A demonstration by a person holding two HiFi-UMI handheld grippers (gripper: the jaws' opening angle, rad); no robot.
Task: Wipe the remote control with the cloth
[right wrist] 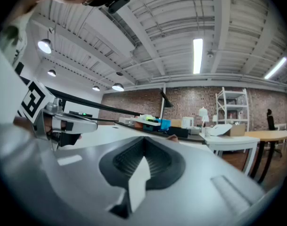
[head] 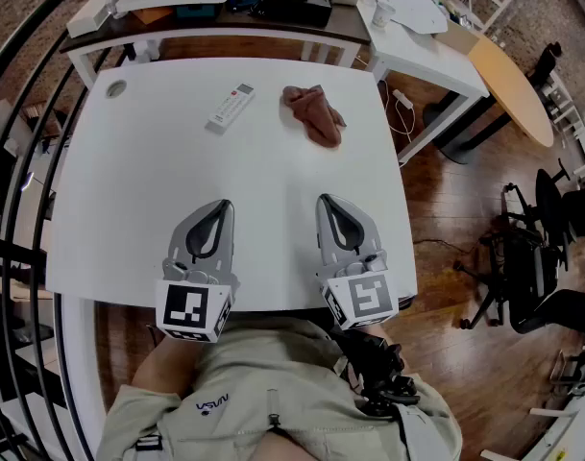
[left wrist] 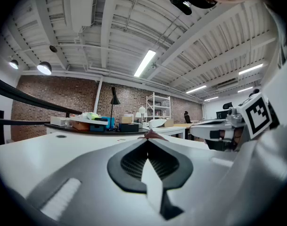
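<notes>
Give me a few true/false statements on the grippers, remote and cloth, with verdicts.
1. The left gripper and the right gripper are both shut, with nothing between the jaws. True.
2. The cloth lies on top of the remote control. False: it lies apart, to its right in the head view.
3. The remote control sits at the near edge of the table. False: it lies on the far part, beyond both grippers.
4. The cloth is crumpled. True.

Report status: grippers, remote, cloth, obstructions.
Left gripper and right gripper both shut, empty, at the table near edge. Remote control and cloth lie apart at the far side, untouched. Nothing in the way.
</notes>
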